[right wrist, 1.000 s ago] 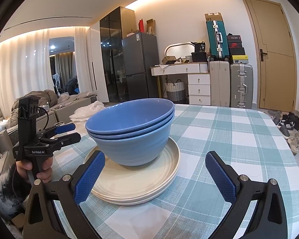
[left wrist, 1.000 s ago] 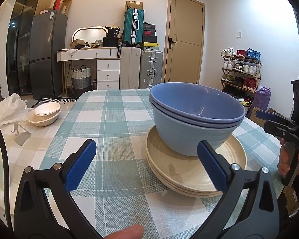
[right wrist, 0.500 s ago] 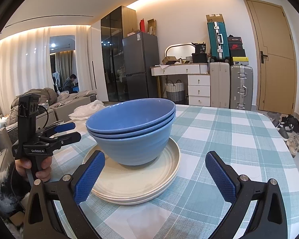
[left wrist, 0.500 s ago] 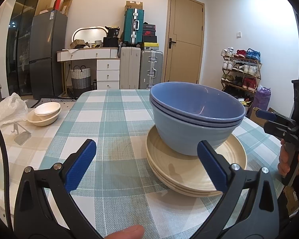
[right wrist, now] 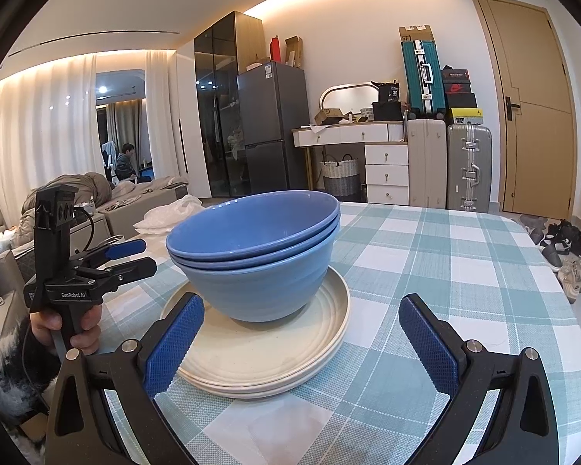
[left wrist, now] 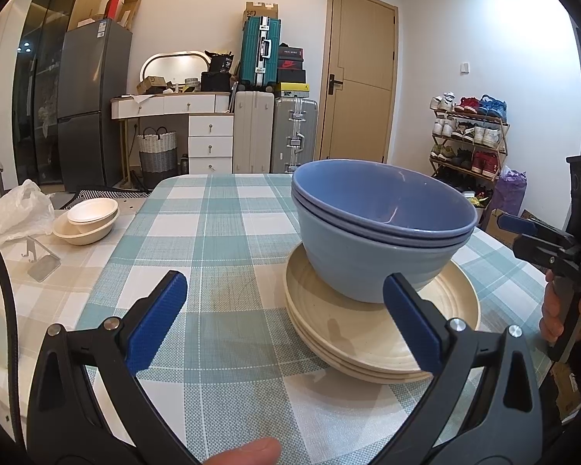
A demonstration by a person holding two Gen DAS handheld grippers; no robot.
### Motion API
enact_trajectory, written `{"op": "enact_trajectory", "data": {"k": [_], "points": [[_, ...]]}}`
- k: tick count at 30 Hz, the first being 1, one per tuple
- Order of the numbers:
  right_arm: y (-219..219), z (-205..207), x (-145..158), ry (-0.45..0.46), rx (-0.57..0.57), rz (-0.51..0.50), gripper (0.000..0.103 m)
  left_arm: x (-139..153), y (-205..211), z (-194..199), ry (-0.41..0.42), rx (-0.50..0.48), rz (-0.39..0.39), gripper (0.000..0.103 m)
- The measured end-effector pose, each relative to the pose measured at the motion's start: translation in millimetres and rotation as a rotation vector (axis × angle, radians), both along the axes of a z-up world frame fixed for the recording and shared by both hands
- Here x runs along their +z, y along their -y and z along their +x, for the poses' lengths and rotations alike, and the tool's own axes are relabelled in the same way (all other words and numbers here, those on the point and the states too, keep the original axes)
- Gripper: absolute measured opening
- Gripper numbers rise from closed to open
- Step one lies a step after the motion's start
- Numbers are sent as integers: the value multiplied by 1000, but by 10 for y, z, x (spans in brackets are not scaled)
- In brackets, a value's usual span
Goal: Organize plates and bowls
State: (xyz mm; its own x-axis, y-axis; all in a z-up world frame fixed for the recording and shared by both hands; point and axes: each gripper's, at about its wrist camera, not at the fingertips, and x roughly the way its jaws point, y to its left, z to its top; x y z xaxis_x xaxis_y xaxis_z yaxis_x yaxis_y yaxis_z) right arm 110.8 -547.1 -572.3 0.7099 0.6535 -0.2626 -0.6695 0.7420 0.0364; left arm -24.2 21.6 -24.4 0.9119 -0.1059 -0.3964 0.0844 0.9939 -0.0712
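A stack of blue bowls sits nested on a stack of cream plates on the checked table. The same bowls and plates show in the right wrist view. My left gripper is open and empty, just in front of the stack and a little left of it. My right gripper is open and empty, facing the stack from the other side. Each gripper shows in the other's view, the right gripper at the right edge, the left gripper at the left.
Two small cream bowls sit nested at the table's far left, by a white plastic bag and a clear phone stand. Beyond the table are suitcases, a dresser and a shoe rack.
The right gripper has drawn slightly closer to the stack. The left gripper has barely moved. The bowls and plates stay put.
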Motion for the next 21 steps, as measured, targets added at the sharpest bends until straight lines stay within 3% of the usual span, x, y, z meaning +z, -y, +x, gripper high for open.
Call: {"op": "enact_trajectory", "data": {"k": [21], "points": [[-4,-14,-2,4,-3,-6,103,-2,-4,-3,2,0,-2,101]]}}
